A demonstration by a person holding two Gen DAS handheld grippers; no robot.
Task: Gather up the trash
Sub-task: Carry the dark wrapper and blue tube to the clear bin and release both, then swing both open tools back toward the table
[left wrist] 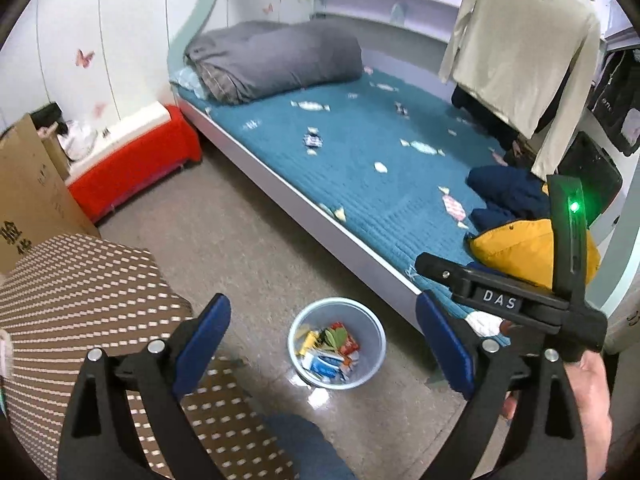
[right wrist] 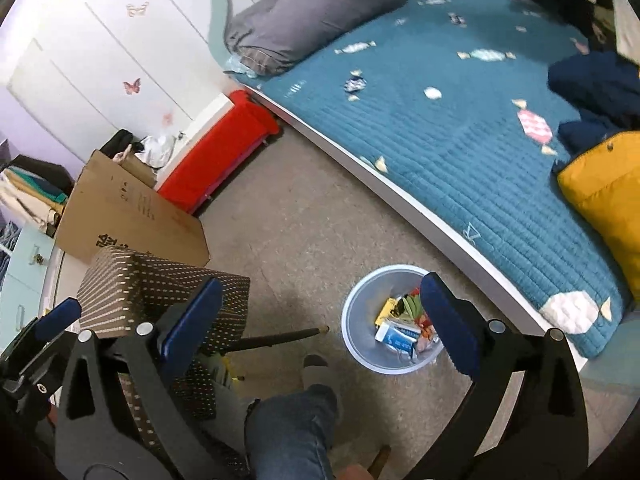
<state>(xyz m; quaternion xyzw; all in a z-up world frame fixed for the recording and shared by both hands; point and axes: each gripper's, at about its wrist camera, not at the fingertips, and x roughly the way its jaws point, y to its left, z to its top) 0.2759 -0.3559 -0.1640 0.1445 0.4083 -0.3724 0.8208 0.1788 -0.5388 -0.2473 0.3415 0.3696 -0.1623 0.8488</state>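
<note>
**Bedroom floor, bin beside the bed**

On the grey floor, just beside the bed (left wrist: 360, 168) with its teal quilt, stands the pale blue trash bin (left wrist: 376, 344), wrappers inside. My left gripper (left wrist: 320, 354) and right gripper (right wrist: 322, 322) both hang above it, fingers spread wide, holding nothing.

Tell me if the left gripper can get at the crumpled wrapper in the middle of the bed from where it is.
Probably not yet. The left gripper is open over the bin on the floor, and the wrapper lies well beyond on the blue bedspread. Nothing blocks the path.
</note>
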